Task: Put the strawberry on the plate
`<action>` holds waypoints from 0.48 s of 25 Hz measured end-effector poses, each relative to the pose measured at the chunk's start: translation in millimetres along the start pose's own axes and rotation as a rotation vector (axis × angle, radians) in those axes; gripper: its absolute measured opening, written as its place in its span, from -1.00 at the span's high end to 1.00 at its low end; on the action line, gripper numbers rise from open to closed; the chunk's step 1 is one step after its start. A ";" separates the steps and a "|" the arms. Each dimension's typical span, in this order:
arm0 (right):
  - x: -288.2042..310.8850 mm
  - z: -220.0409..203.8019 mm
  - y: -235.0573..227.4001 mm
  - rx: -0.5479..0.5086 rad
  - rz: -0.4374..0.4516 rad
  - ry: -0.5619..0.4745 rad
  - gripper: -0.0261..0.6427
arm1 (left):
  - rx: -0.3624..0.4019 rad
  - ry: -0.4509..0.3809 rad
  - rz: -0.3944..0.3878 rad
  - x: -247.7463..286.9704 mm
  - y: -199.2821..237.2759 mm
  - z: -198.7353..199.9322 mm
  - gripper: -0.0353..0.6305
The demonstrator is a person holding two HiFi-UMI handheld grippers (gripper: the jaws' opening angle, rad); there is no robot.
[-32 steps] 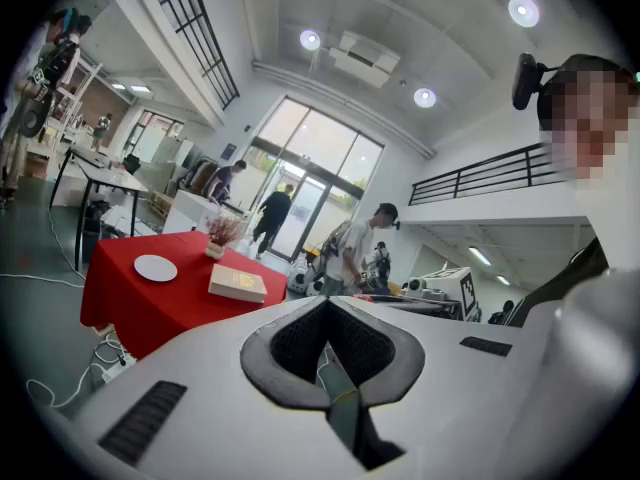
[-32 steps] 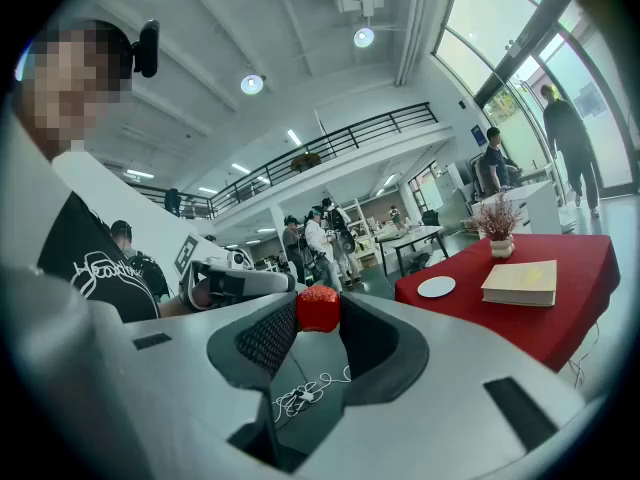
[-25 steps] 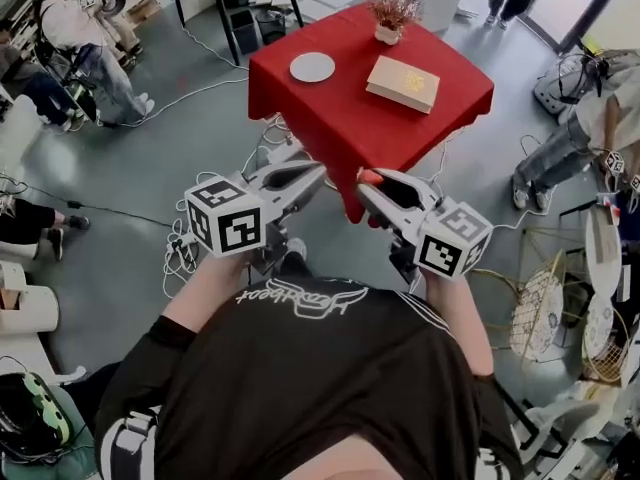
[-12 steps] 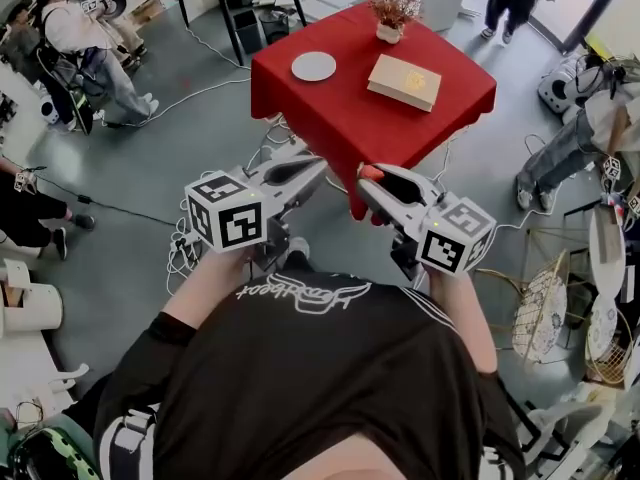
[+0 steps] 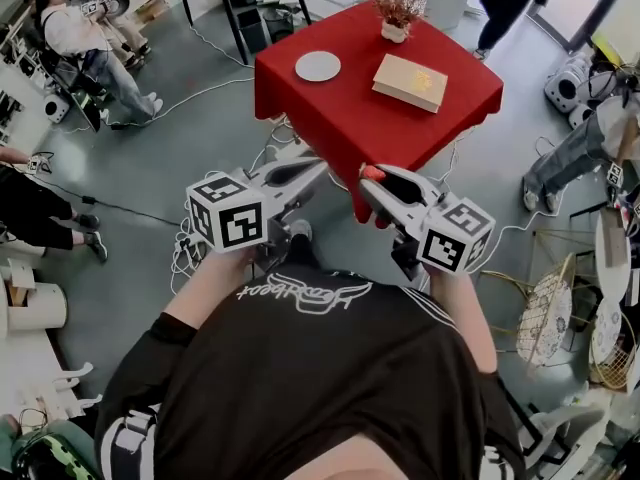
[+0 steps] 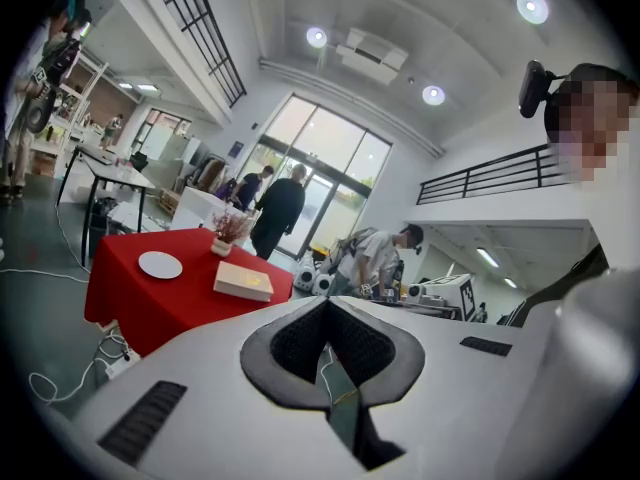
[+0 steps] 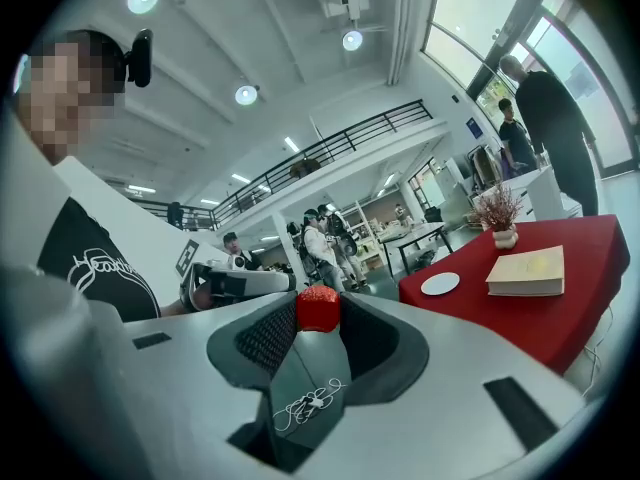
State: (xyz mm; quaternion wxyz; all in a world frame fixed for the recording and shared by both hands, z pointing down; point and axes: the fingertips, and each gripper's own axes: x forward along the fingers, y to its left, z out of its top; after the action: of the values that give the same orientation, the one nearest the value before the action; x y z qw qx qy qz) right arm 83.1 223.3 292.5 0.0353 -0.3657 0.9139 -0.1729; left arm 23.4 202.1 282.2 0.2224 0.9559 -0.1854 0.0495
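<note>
Little of the strawberry shows in the head view: just a red spot at the tips of the right gripper, with the jaws covering the rest. The right gripper view gives more. There the berry's upper part stands pinched between the two dark ribbed pads, and its lower part is sunk out of sight between them. It is bright red, rounded and finely dimpled. The right jaws stand partly apart, closed on the fruit. The left gripper has its tips together with nothing between them.

Both grippers are held in the air in front of the person's black shirt, short of the table. The strawberry is therefore well apart from the white plate, which lies near the table's far left corner. A red cloth covers the table and hides its legs. A flat tan book and a small potted plant also stand on it.

The room is a hall with a grey floor. Cables trail across it, other people are at the edges, and there are tall windows and a railed upper level.
</note>
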 end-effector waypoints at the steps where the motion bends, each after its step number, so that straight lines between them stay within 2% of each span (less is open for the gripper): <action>1: 4.0 0.4 -3.1 0.006 -0.001 0.002 0.54 | -0.006 0.001 0.001 0.4 5.0 1.0 0.87; 5: 15.2 -1.1 -11.7 0.020 -0.002 0.010 0.54 | -0.023 -0.005 0.013 0.7 20.3 1.6 0.87; 12: 65.8 1.1 -51.6 0.054 -0.012 0.043 0.54 | -0.084 -0.009 0.022 11.6 83.8 12.4 0.87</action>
State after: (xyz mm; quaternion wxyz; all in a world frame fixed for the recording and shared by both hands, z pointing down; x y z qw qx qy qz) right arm 69.1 143.4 313.2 0.0244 -0.3661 0.9073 -0.2054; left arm 2.8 123.0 307.3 0.2607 0.9438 -0.1990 0.0400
